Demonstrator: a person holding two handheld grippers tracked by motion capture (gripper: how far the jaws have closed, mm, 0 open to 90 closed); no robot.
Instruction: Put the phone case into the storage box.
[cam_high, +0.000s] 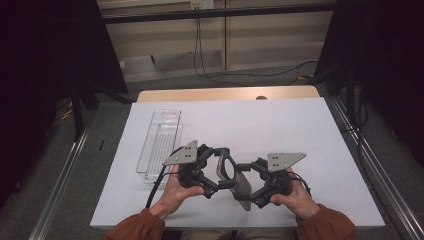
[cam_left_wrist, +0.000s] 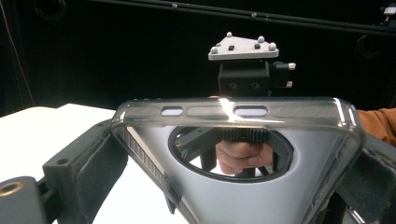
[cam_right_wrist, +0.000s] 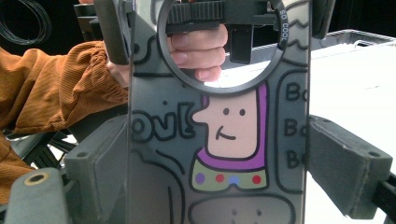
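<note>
We see one phone case (cam_high: 235, 176), held up above the table (cam_high: 300, 130) between two grippers. It is see-through grey plastic with a round ring hole and a funny cartoon face on it. The face has a purple hood and a collar with four little dots.

We count two grippers, one in each hand. The left gripper (cam_high: 212, 172) has the case between its two jaws. In the left gripper view the case (cam_left_wrist: 243, 140) sits crosswise, and both jaw pads press on its two side edges. So the left jaws are pinching the case.

The right gripper (cam_high: 250, 185) holds the same case from the other end. In the right gripper view the case (cam_right_wrist: 224, 140) stands tall between the jaws. The left pad touches its edge. The right pad sits just beside the other edge, and we cannot tell if it truly presses there. The jaws are spread wide around the case.

Through the ring hole we see the fingers (cam_right_wrist: 198, 49) of the other hand.

We see one clear plastic tray (cam_high: 160, 142) on the table. It lies beyond the left gripper, away from both pairs of jaws. We cannot tell if anything is inside it.
</note>
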